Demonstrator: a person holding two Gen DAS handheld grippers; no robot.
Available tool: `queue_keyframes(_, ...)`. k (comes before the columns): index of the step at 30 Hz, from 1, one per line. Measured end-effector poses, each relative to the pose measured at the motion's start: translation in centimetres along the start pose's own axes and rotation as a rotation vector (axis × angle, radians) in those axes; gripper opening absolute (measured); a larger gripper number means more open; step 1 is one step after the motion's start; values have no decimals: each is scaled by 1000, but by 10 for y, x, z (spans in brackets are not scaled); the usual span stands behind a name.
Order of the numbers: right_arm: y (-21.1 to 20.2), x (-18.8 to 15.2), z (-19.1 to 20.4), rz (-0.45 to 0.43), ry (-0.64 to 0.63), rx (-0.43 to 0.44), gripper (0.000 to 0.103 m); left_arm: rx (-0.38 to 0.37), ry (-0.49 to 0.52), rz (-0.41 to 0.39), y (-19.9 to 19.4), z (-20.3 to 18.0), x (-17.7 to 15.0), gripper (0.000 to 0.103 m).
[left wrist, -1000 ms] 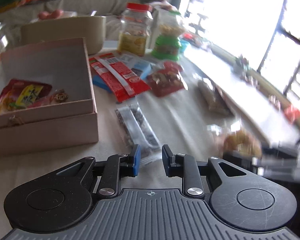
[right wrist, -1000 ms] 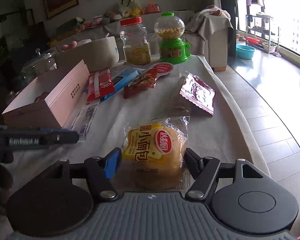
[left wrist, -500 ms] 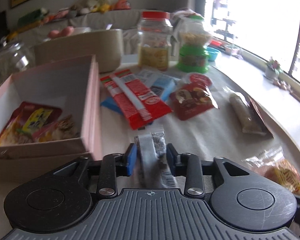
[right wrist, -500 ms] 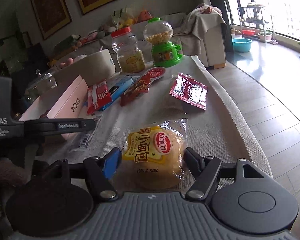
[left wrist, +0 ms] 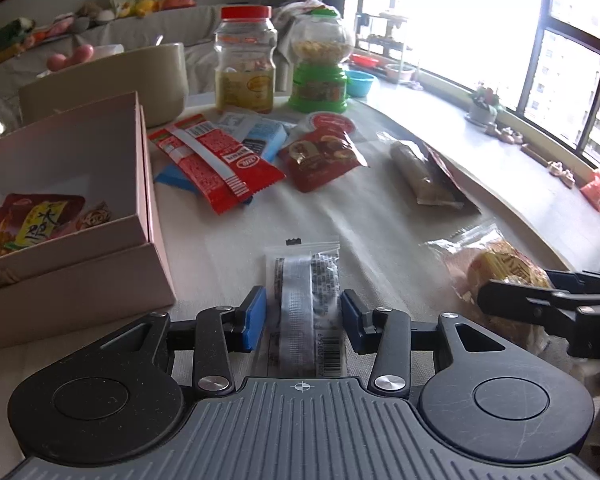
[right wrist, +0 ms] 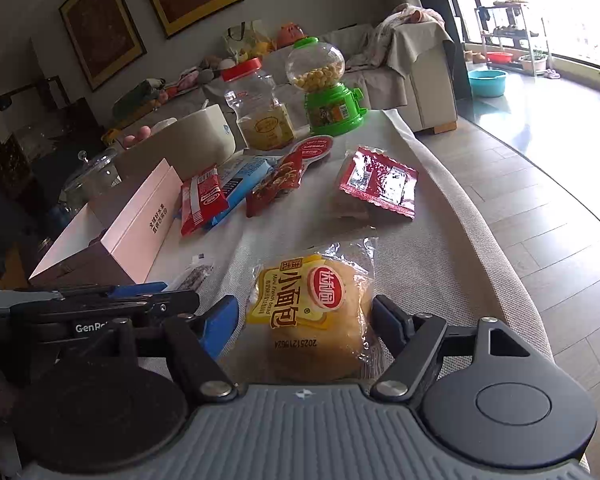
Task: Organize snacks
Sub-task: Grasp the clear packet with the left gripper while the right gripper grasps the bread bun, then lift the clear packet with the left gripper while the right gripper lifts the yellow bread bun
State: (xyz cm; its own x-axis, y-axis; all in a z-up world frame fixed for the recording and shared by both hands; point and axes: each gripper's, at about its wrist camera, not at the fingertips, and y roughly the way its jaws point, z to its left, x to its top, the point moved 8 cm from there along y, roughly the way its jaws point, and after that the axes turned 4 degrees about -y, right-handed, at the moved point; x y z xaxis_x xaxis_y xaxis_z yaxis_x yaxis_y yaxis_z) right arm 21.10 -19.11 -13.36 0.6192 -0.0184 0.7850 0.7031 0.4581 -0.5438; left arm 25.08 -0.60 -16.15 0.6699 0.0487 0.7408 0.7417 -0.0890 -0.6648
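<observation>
Between the opening blue-padded jaws of the left gripper (left wrist: pixel 303 318) lies a clear, flat snack sachet (left wrist: pixel 306 304), pads not pressing it. Jaws of the right gripper (right wrist: pixel 306 322) are also opening, straddling a yellow-labelled bread packet (right wrist: pixel 314 312). Both packets rest on the table beside the open pink cardboard box (left wrist: pixel 100 264).

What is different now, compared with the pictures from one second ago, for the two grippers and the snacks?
The left gripper swung from beside the clear flat packet to straddle it, and its jaws are opening with the packet between them, pads apart from it. The right gripper stayed around the small bread bag; its jaws are opening slightly. The pink box and the other snacks kept their places.
</observation>
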Motion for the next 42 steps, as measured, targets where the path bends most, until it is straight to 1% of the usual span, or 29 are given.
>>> queue_keyframes(5,3,0,3,9,-18,2,80,19,30,-5,8,-3,5,46)
queue_keyframes(9,5,-1,8,20,-44,3,84,-18,30,-5,2,0,0,45)
queue_keyframes(11,6,-1,9,25,-52,6,85,-37,24,-14,-7,2,-7,43)
queue_keyframes(14,8,-1,11,31,-62,5,87,-56,5,-29,-25,3,-23,43)
queue_keyframes(17,12,-2,17,58,-112,-3,94,-79,8,-13,-45,1,-38,43)
queue_keyframes(18,14,-3,19,72,-139,-6,99,-91,0,-4,-50,1,-42,43)
queue_keyframes(20,19,-5,27,113,-203,-2,103,-104,-31,6,-60,4,-49,43)
queue_keyframes(23,23,-6,31,140,-244,-27,103,-116,-109,10,-69,12,-55,43)
queue_keyframes(27,20,-9,31,171,-248,-59,103,-129,-181,32,-73,19,-57,43)
queue_keyframes(29,18,-13,34,190,-282,-60,103,-126,-176,33,-74,18,-58,43)
queue_keyframes(31,19,-16,37,233,-364,-59,103,-121,-155,26,-74,16,-60,43)
queue_keyframes(32,18,-16,37,240,-366,-66,103,-120,-149,21,-75,15,-61,43)
queue_keyframes(35,12,-9,33,229,-289,-73,100,-134,-162,10,-76,17,-63,44)
queue_keyframes(37,8,0,29,189,-229,-68,99,-147,-180,5,-76,19,-64,44)
queue_keyframes(38,7,4,26,170,-204,-80,97,-151,-184,2,-76,20,-64,44)
queue_keyframes(39,8,8,24,157,-186,-97,93,-154,-186,-2,-76,20,-64,44)
queue_keyframes(40,9,11,21,154,-172,-113,90,-156,-186,-4,-76,20,-65,44)
queue_keyframes(42,14,11,17,177,-153,-116,79,-156,-178,-6,-77,19,-66,44)
